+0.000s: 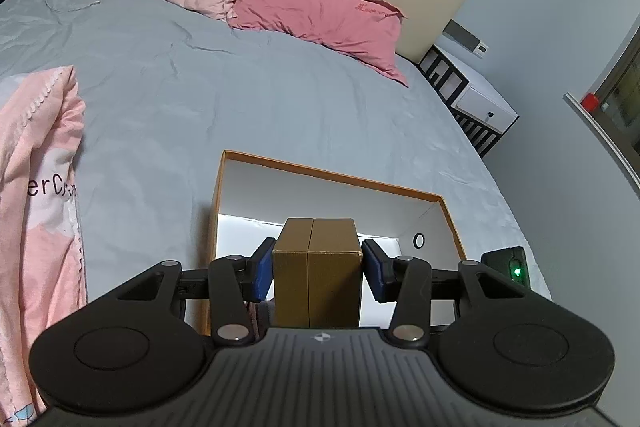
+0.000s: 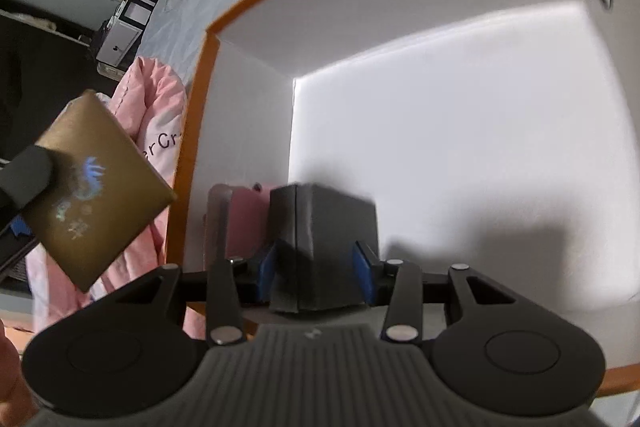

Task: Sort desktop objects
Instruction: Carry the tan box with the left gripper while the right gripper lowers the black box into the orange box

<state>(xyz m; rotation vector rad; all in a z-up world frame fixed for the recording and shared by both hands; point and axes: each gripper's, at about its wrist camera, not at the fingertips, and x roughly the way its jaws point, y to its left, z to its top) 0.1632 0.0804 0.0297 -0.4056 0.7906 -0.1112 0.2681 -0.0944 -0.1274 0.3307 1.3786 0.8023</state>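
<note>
In the left wrist view my left gripper [image 1: 317,273] is shut on a gold-brown box [image 1: 318,267], its blue pads [image 1: 260,275] pressed on both sides. The box hangs over the near edge of an open white storage box with an orange rim [image 1: 320,169]. The right wrist view looks into that storage box [image 2: 440,147]. There my right gripper [image 2: 316,273] is shut on a black box [image 2: 324,227], low by the left corner. A pink item [image 2: 244,219] stands behind it against the wall. The gold-brown box [image 2: 96,195] shows outside at the left.
The storage box lies on a bed with a grey sheet [image 1: 240,99]. A pink blanket [image 1: 40,187] lies to its left, pink pillows [image 1: 316,11] at the headboard. A nightstand [image 1: 476,99] stands at the right. A black device with a green light [image 1: 512,267] sits by the box's right rim.
</note>
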